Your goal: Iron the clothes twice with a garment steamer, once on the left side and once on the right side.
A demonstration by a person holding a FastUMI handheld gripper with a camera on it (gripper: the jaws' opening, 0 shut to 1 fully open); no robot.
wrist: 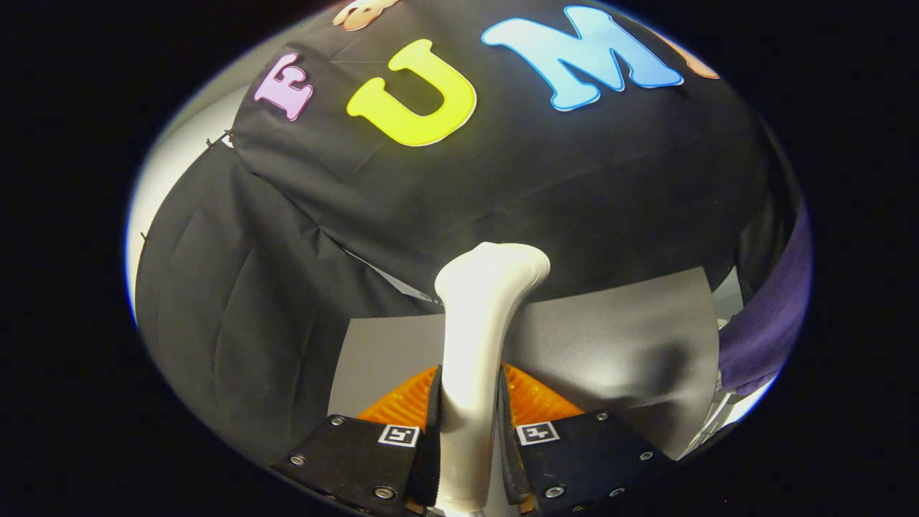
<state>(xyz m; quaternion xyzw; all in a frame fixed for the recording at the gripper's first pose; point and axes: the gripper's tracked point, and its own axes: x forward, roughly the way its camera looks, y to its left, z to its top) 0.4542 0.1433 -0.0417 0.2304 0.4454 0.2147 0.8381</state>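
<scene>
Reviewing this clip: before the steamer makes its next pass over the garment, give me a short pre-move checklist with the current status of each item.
1. Grip on the steamer: ok, both fingers of the gripper press on its white handle.
2. Handle centred between the fingers: ok.
3. Steamer head pointing away, beyond the fingers: ok.
4. Garment in range: cannot tell; purple cloth hangs off to the right, not ahead of the head.
5. Head touching fabric: not ok, it stands against the grey surface and booth wall.
6. Steam running: cannot tell.
</scene>
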